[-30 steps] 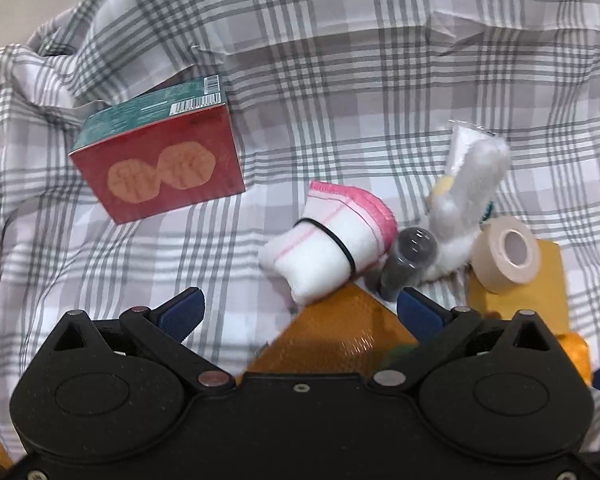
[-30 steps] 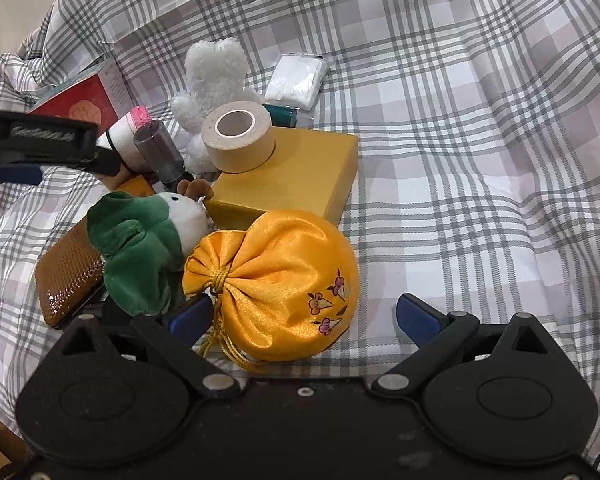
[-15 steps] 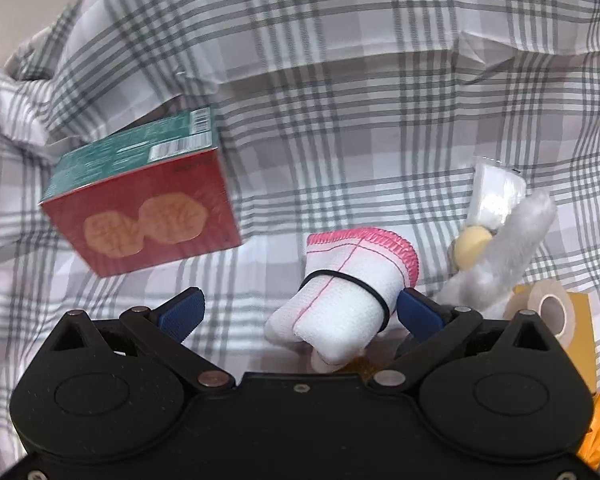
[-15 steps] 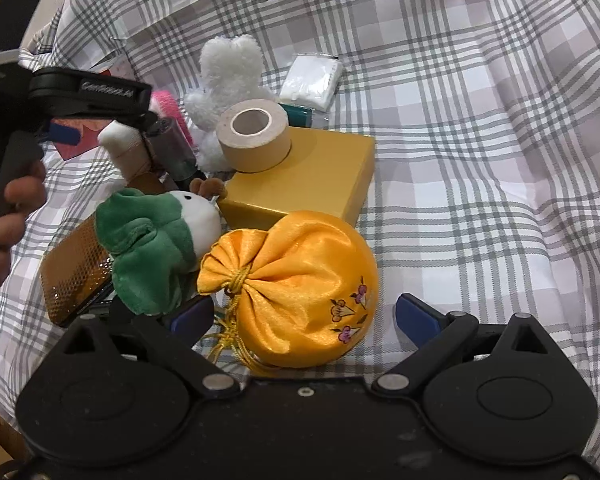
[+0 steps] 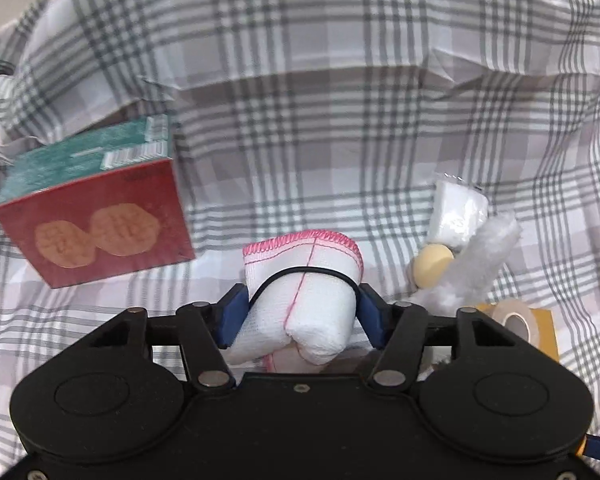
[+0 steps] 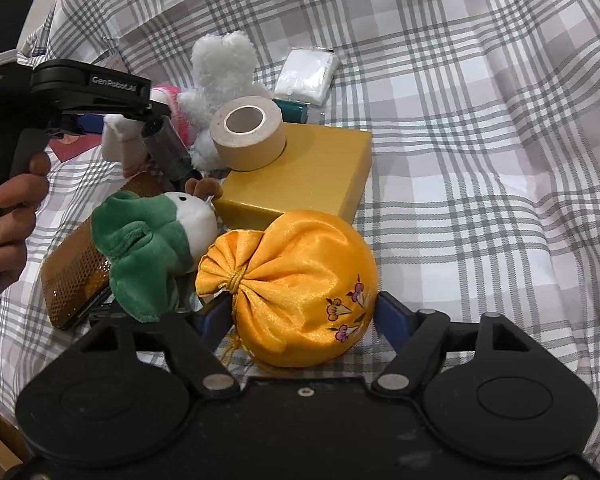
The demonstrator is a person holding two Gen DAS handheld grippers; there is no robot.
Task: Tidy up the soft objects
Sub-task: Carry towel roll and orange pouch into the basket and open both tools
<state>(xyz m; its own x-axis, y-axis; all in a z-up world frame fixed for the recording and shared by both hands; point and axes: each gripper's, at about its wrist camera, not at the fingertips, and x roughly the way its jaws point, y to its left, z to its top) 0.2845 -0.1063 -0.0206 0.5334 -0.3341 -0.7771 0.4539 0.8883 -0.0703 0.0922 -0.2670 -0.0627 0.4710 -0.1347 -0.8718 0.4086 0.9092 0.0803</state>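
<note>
Nearest us, our right gripper (image 6: 304, 314) is closing its fingers on the yellow satin pouch (image 6: 296, 284), pads at its sides. Our left gripper (image 5: 298, 316) is closing likewise around the rolled white cloth (image 5: 304, 300), banded so it stays bundled. Beyond, the plaid sheet (image 5: 340, 100) lies open; the red box (image 5: 96, 224) crowds the left.

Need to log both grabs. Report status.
Left gripper closing, rolled white cloth between its pads. Right gripper closing, orange satin pouch between its pads. Green plush crowds the pouch's left side.
</note>
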